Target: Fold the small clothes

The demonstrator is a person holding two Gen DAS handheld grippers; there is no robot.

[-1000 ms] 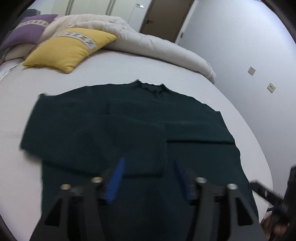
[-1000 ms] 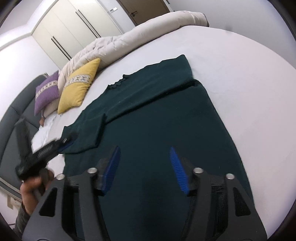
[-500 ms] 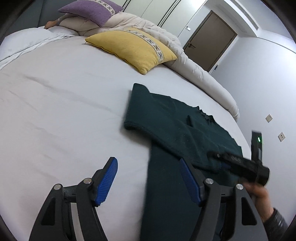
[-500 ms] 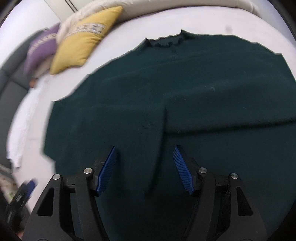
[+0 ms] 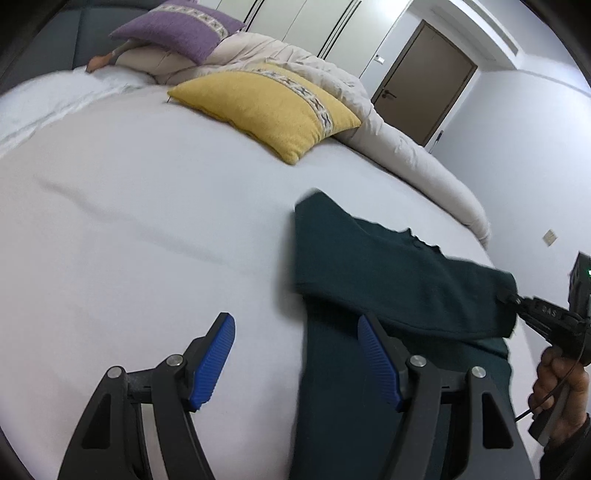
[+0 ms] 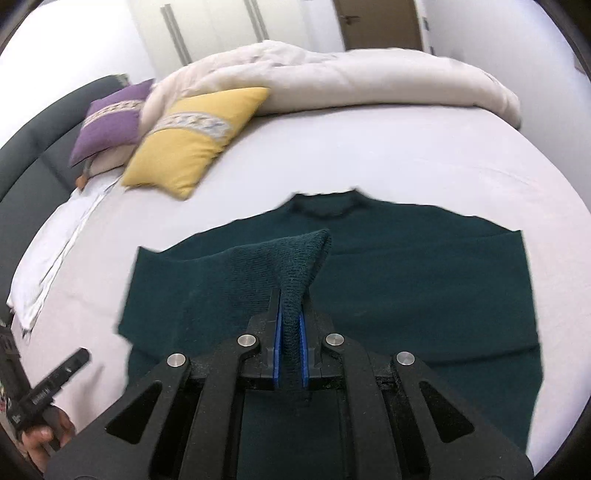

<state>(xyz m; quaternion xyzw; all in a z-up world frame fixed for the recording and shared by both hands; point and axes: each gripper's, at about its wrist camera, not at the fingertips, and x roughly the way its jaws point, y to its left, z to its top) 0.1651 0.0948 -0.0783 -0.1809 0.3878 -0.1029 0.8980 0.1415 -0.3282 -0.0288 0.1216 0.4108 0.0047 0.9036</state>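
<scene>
Lying flat, sweater [image 6: 406, 280] collar apparently points toward pillows [image 6: 192, 140].

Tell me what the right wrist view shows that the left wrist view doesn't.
Only the right wrist view shows the right tongs shut on the ribbed cuff of the dark green sweater, its collar and full spread, plus the dark headboard.

Only the left wrist view shows the left tongs open over the white sheet beside the sweater's edge, and the wall sockets.

Both show the sweater, yellow pillow, purple pillow, bunched duvet and brown door.
</scene>
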